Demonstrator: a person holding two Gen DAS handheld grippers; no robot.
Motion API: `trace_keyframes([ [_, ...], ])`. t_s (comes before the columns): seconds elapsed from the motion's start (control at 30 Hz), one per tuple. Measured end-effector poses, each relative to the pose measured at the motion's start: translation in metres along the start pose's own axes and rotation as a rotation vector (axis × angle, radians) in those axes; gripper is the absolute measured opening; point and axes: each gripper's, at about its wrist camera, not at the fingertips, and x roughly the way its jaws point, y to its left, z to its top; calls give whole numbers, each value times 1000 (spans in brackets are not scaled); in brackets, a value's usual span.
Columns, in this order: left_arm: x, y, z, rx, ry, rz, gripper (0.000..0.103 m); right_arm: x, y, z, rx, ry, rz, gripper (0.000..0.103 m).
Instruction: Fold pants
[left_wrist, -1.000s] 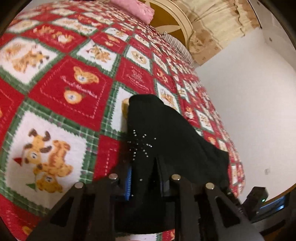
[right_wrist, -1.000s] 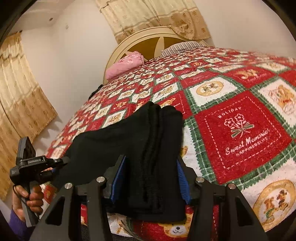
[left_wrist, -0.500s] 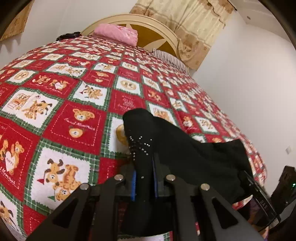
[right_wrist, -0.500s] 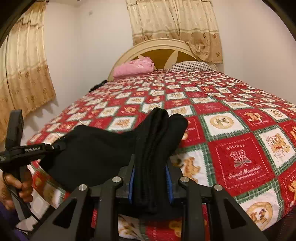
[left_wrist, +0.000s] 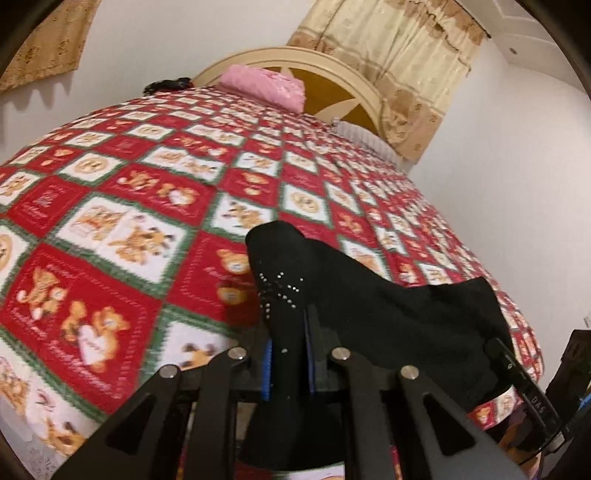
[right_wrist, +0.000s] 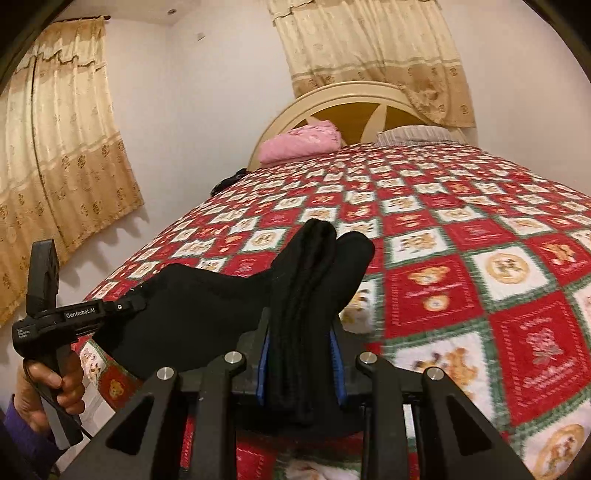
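Black pants (left_wrist: 388, 314) with a small rhinestone star hang stretched between both grippers, lifted above the near end of the bed. My left gripper (left_wrist: 288, 354) is shut on one bunched end of the pants, the cloth sticking up past its blue pads. My right gripper (right_wrist: 301, 365) is shut on the other bunched end of the pants (right_wrist: 221, 295). In the right wrist view the left gripper (right_wrist: 129, 304) shows at the left, held by a hand, clamped on the cloth.
The bed carries a red, green and white bear-patterned quilt (right_wrist: 480, 258). A pink pillow (right_wrist: 299, 142) and a striped pillow (right_wrist: 417, 133) lie by the cream headboard (right_wrist: 351, 96). Curtains (right_wrist: 62, 166) hang on the walls.
Both grippers closed on the pants ends and rose, tilting up toward the headboard. The pants have lifted off the quilt between them.
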Motion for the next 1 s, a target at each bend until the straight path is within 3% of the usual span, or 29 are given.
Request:
trace_keyframes([
  [0.13,-9,20,8,-26,-14,61,15,19,20,10,-30,5,59,28],
  [0.63,-49,94,68,-18,-193,343,15,107,150,77,-269,-45,262,28],
  [0.83,-40,117,91,7,-245,467,15,156,174,90,-264,-42,260,28],
  [1.0,-5,137,96,15,-214,536,15,210,181,83,-239,51,232,28],
])
